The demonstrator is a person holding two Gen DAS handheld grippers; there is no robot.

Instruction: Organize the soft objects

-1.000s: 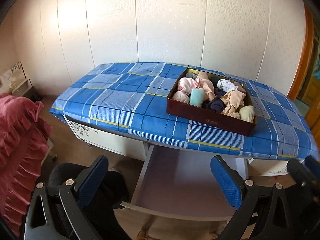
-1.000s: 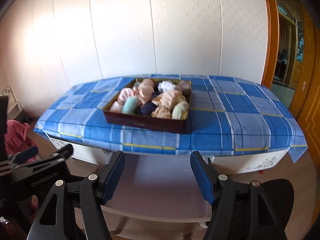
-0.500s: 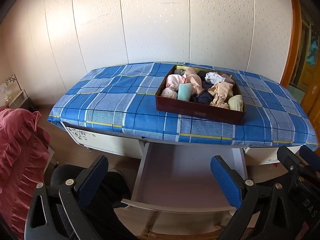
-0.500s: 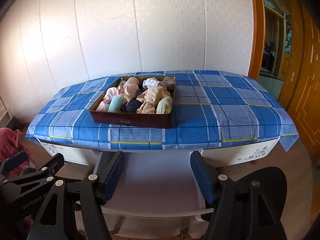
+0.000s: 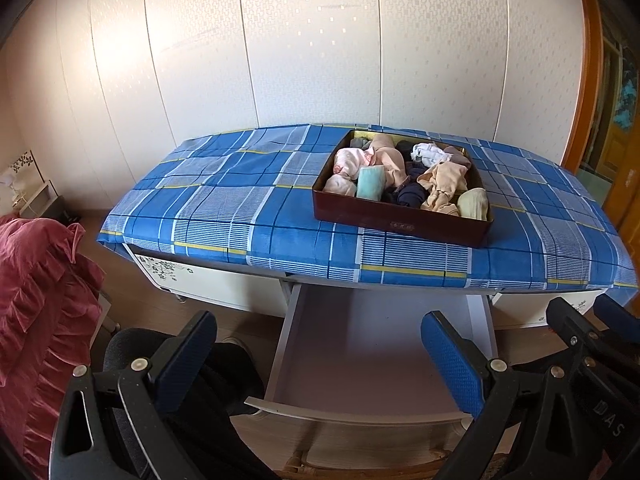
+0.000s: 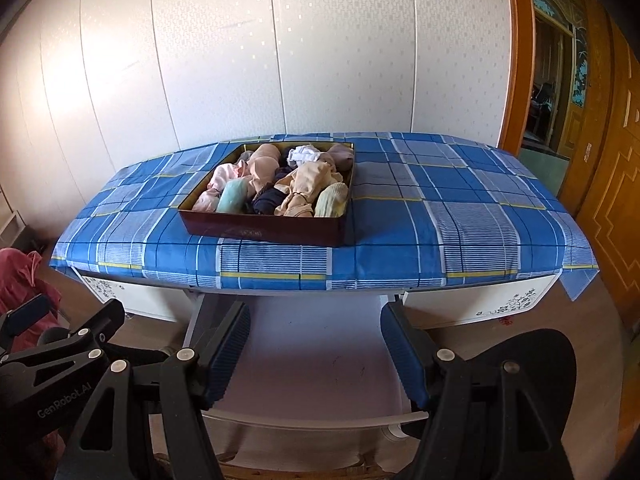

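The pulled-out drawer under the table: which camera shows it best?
The left wrist view. There the drawer shows its left wall, bare floor and front edge between the open fingers. In the right wrist view the drawer is partly hidden by the gripper's blue pads.

Clothes (image 5: 404, 176) in box (image 5: 400, 222), drawer (image 5: 372, 360) below

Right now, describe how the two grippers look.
Both the left gripper and the right gripper are black plastic frames with silver screws. Their fingers carry blue textured pads. White lettering marks the left gripper's body in the right wrist view. No cables or sleeves show.
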